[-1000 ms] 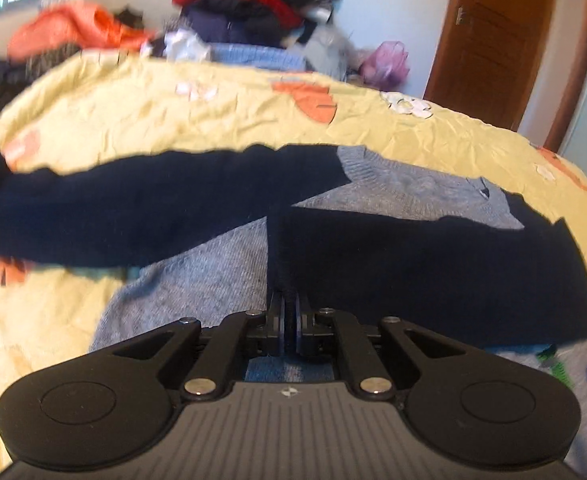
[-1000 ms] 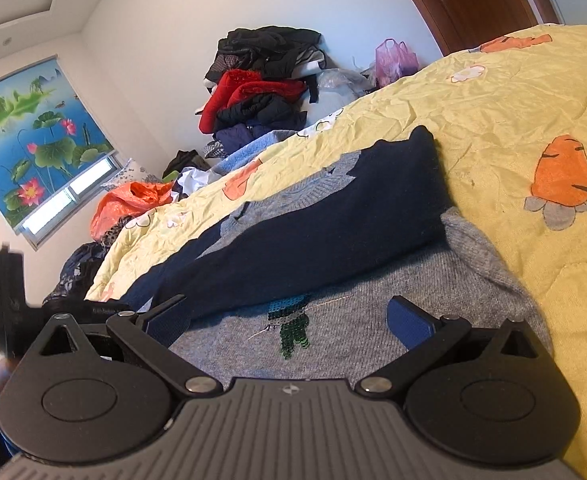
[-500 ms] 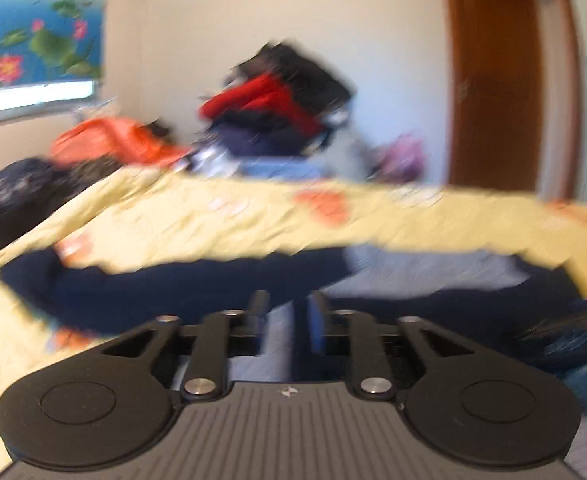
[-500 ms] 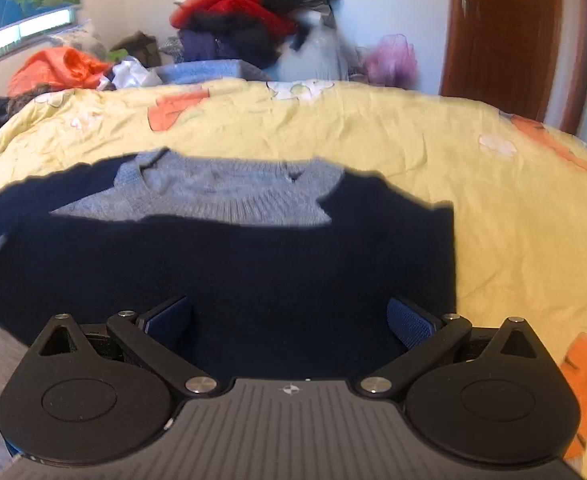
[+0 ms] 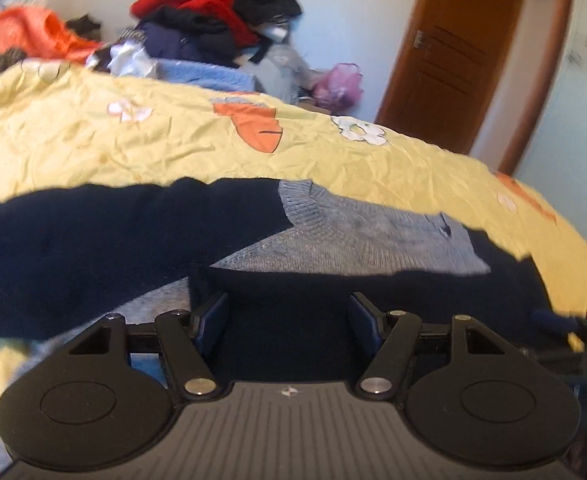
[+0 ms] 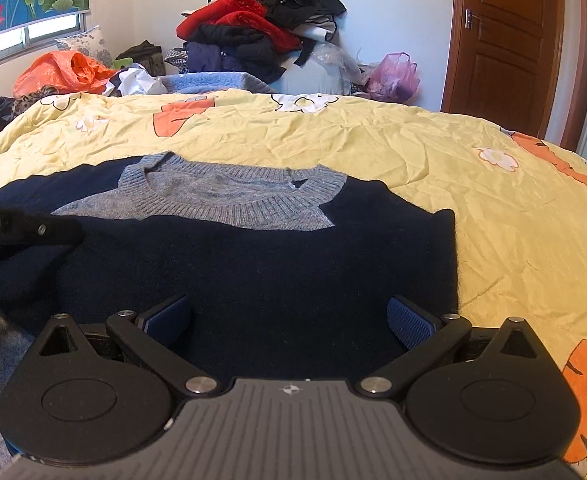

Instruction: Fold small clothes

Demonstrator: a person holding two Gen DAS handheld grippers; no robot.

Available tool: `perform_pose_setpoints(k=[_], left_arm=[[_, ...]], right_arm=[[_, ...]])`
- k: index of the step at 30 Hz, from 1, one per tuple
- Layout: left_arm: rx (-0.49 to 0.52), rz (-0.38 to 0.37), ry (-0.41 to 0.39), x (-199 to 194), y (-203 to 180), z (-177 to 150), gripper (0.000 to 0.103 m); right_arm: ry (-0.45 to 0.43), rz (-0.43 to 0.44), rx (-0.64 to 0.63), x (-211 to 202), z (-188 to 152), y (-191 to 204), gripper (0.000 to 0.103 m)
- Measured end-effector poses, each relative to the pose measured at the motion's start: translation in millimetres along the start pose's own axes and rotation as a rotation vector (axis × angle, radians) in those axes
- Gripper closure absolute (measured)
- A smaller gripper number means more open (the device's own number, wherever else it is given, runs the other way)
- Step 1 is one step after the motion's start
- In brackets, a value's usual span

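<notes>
The right gripper (image 6: 289,322) is hovering low over the near part of the sweater (image 6: 253,264), its blue pads (image 6: 411,322) spread wide with nothing between them; the left gripper (image 5: 289,320) is likewise standing well open and empty over the same dark fabric, its dark body showing at the left edge of the right wrist view. The sweater is lying flat on the yellow bedspread (image 6: 473,208), grey collar (image 6: 233,196) pointing to the far side, one navy sleeve (image 5: 105,240) trailing out to the left and the other looking as if it is laid across the chest, though dark on dark makes that hard to tell. It is looking like a soft, thick knit; light, limp, likely to sag and stretch if lifted by one point, and the fuzzy surface should be gripping the pads well rather than slipping. I would be taking it at the near hem, one gripper near each corner, or at the sleeve's cuff end, pinching a full fold of knit and not a single layer; behind the bed a pile of clothes (image 6: 261,28) is waiting against the wall.
</notes>
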State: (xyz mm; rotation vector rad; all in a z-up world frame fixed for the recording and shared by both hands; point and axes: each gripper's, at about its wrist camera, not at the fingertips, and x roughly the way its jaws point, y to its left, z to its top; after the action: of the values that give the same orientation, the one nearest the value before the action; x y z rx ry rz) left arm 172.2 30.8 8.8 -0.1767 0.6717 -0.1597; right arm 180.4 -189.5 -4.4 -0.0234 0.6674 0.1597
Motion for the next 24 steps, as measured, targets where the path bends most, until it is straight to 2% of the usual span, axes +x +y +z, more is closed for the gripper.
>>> perform_pose_setpoints(k=[2, 4, 5, 7, 9, 10, 12, 14, 15, 16, 18, 20, 21, 22, 24], left_arm=[[-0.011, 0.014, -0.04, -22, 7, -1, 0.037], [-0.041, 0.049, -0.118, -52, 26, 2, 0.032], [-0.071, 0.077, -0.156, -66, 42, 2, 0.028], [-0.165, 0.15, -0.22, -90, 84, 7, 0.027], [-0.29, 0.228, -0.247, -105, 137, 15, 0.025], [-0.371, 0.268, -0.244, -110, 167, 20, 0.025], [-0.623, 0.314, -0.235, -118, 234, 24, 0.025], [-0.901, 0.288, -0.244, -123, 299, 16, 0.025], [-1.009, 0.274, -0.257, -123, 324, 11, 0.025], [-1.073, 0.251, -0.26, -122, 342, 7, 0.025], [-1.113, 0.215, -0.236, -111, 365, 8, 0.027], [-1.088, 0.213, -0.246, -104, 373, 14, 0.028], [-1.069, 0.229, -0.248, -101, 375, 18, 0.039], [-1.05, 0.244, -0.239, -95, 376, 21, 0.044], [-1.013, 0.277, -0.232, -86, 380, 26, 0.066]], right_arm=[[-0.001, 0.001, 0.001, 0, 0, -1, 0.0], [-0.003, 0.002, 0.004, 0, -1, -1, 0.0], [-0.004, 0.003, 0.006, 0, -1, -1, 0.0], [-0.006, 0.004, 0.007, 0, -1, -1, 0.0], [-0.005, 0.004, 0.007, 0, -1, -1, 0.0], [-0.006, 0.004, 0.006, -1, -1, -1, 0.0], [-0.005, 0.002, 0.005, -1, -1, -1, 0.0], [-0.005, 0.0, 0.003, -1, -1, -1, 0.0], [-0.005, -0.001, 0.002, -1, -1, -1, 0.0], [-0.005, -0.001, 0.002, 0, -1, -1, 0.0], [-0.004, -0.002, 0.001, 0, -1, -1, 0.0], [-0.004, -0.004, -0.001, 0, -1, 0, 0.0], [-0.003, -0.004, -0.001, 0, -2, 0, 0.0], [-0.003, -0.004, -0.001, 0, -1, -1, 0.0], [-0.003, -0.005, -0.002, 0, -1, -1, 0.0]])
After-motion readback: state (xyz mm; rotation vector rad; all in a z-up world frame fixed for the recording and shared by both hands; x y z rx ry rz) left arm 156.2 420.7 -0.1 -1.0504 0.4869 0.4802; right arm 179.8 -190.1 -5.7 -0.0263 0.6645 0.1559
